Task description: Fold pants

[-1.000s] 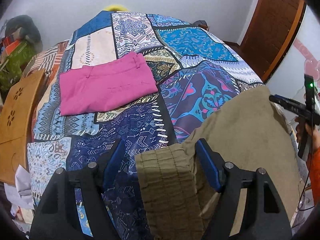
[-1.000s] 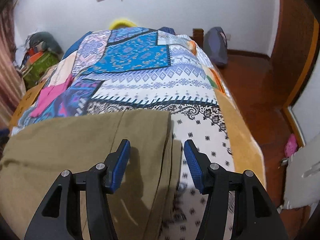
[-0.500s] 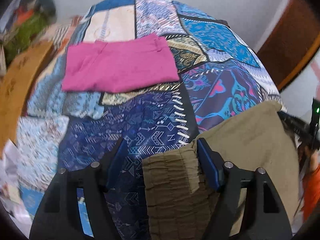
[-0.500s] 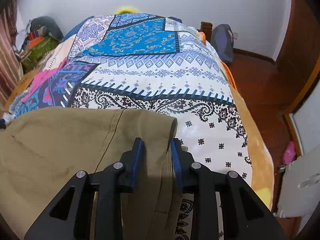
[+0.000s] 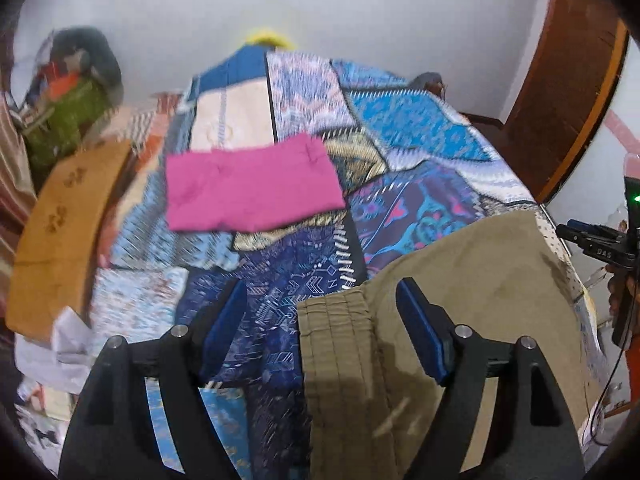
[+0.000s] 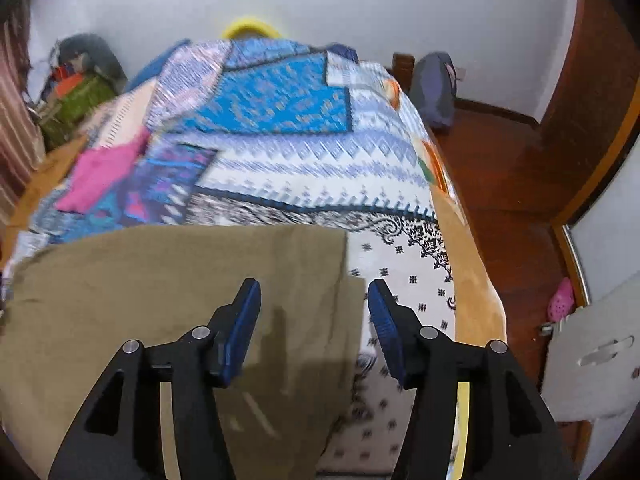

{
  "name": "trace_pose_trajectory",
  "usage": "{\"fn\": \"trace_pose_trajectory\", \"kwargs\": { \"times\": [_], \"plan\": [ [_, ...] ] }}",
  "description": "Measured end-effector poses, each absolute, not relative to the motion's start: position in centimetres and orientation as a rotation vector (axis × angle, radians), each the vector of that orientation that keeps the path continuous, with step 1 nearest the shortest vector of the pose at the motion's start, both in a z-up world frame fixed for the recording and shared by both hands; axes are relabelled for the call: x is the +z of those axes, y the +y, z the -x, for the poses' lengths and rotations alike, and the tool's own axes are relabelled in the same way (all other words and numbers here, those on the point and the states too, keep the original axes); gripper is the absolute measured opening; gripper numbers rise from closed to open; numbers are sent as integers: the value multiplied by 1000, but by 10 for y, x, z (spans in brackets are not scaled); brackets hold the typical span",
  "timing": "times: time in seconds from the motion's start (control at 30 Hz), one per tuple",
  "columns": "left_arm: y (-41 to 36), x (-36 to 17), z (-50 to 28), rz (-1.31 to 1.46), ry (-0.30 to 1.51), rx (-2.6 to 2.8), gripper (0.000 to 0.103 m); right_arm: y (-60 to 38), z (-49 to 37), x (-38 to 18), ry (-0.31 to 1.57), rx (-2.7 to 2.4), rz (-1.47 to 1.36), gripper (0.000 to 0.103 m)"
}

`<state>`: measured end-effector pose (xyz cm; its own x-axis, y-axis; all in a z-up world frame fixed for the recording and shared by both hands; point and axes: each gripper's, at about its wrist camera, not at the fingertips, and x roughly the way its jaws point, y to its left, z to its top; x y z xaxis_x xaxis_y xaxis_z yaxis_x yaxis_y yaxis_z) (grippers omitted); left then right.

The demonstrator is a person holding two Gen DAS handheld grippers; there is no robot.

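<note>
The olive-khaki pants (image 5: 460,280) are lying across the near end of the bed (image 5: 420,132), on top of the patchwork bedspread (image 5: 280,280), with their long axis running from the left near corner toward the right near corner. The ribbed elastic waistband (image 5: 336,340) is sitting at the left end; the opposite, squared-off end (image 6: 320,280) is resting close to the bed's right edge.

The left gripper (image 5: 320,320) is positioned over the waistband corner. Its fingers are standing well apart and are widening further — the waistband is lying between them, nearer the right-hand pad (image 5: 420,336), but no pad is pressing on the cloth. The right gripper (image 6: 314,320) is positioned over the other end of the garment. Its fingers are also apart and opening; the garment's edge is lying in the gap between them, unclamped.

Judgement: each end of the pants is directly below its own gripper, so neither hand is nearer overall. The coming fold is likely to turn on this lengthwise alignment — one end carried along the long axis onto the other.

A folded pink garment (image 5: 252,188) is lying farther up the bed, well apart from the khaki pants, toward the left edge. No container holding task items is visible. A heap of clothing and bags (image 5: 68,96) is sitting off the bed's far left corner; its contents cannot be told.
</note>
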<state>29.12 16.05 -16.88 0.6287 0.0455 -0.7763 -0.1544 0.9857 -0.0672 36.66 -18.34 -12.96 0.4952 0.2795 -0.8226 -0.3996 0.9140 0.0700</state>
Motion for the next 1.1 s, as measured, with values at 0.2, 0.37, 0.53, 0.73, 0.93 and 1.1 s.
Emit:
{"fn": "trace_pose_trajectory", "kwargs": {
  "times": [0.2,0.37,0.53,0.73,0.93,1.1],
  "plan": [
    [146,-123,-246,85,802,105,85,-177,-314,-73,838,496,95,58],
    [138,-104,-208,138,779,49,91,-172,-267,-37,728,548,97,59],
    [128,-113,-181,192,825,-10,92,-166,-225,-26,631,564,115,72],
    [124,-152,-161,270,919,-40,92,-144,-205,-49,663,611,118,73],
    [121,-182,-150,323,984,-86,92,-98,-227,-87,774,671,115,73],
    [121,-205,-152,406,1041,-135,91,-69,-246,-125,885,678,117,73]
  ]
}}
